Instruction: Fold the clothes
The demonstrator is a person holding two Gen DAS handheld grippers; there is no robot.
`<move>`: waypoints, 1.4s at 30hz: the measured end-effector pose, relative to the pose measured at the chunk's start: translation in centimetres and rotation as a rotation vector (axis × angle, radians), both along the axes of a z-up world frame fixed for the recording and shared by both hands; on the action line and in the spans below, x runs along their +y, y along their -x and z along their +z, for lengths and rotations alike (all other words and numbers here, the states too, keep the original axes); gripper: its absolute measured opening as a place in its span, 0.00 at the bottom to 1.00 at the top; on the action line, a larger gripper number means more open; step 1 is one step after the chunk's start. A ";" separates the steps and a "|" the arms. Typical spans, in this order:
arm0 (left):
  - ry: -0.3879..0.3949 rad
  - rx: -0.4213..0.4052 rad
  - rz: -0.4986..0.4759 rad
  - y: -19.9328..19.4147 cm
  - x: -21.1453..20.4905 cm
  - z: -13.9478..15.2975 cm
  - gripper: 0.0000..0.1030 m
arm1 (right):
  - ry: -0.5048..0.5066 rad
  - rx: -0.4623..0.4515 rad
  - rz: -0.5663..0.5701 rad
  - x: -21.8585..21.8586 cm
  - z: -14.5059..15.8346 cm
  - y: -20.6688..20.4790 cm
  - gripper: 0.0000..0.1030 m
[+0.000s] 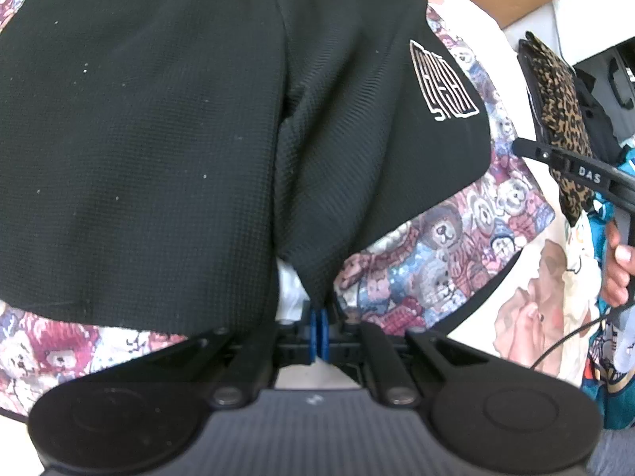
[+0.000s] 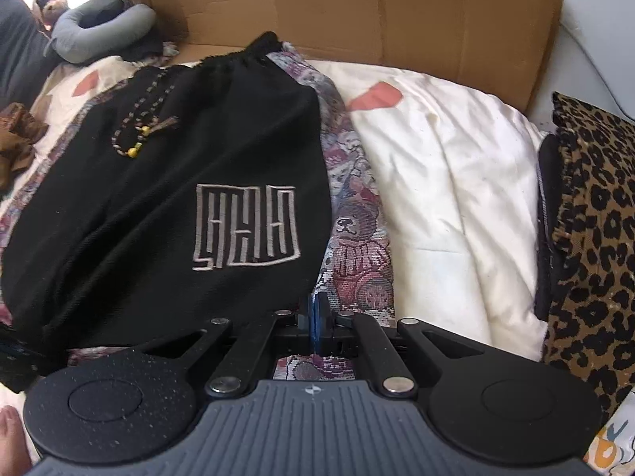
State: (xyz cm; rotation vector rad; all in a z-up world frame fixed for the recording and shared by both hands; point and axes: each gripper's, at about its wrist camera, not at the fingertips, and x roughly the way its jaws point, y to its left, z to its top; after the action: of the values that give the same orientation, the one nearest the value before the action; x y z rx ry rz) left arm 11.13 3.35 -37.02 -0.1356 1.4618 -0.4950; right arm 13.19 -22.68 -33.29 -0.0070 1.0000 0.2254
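Black shorts (image 1: pixel 158 139) with teddy-bear patterned side panels (image 1: pixel 436 254) and a white embroidered logo (image 1: pixel 442 81) lie flat on a bed. My left gripper (image 1: pixel 319 317) is shut on the crotch fold of the shorts, blue pads pressed together on black cloth. In the right wrist view the shorts (image 2: pixel 178 198) show the logo (image 2: pixel 246 226) and a beaded drawstring (image 2: pixel 139 135). My right gripper (image 2: pixel 317 317) is shut on the bottom hem of the right leg, at the seam between black cloth and bear panel (image 2: pixel 357 246). The right gripper also shows at the right edge of the left wrist view (image 1: pixel 571 170).
A cream duvet (image 2: pixel 456 182) covers the bed. A leopard-print cushion (image 2: pixel 595 238) stands at the right. Flat cardboard (image 2: pixel 397 12) leans behind the bed. A grey neck pillow (image 2: pixel 103 27) lies at the far left, with a brown cloth (image 2: pixel 16 135) below it.
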 end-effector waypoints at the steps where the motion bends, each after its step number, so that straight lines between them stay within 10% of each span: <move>1: 0.000 0.000 0.000 0.0 0.0 0.0 0.03 | -0.005 -0.003 0.009 0.3 0.2 0.1 0.00; 15: -0.003 -0.002 -0.007 -0.2 -0.1 0.0 0.03 | -0.006 0.079 0.098 3.6 -3.6 -0.7 0.00; 42: 0.013 0.001 -0.010 -0.2 0.5 -0.4 0.03 | -0.090 0.073 -0.116 -4.9 -0.2 1.9 0.25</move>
State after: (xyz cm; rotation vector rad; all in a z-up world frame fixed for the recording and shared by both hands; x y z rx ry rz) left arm 11.36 3.84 -37.46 -0.1386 1.4615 -0.5125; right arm 11.33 -27.62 -33.50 0.1419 1.0584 0.1649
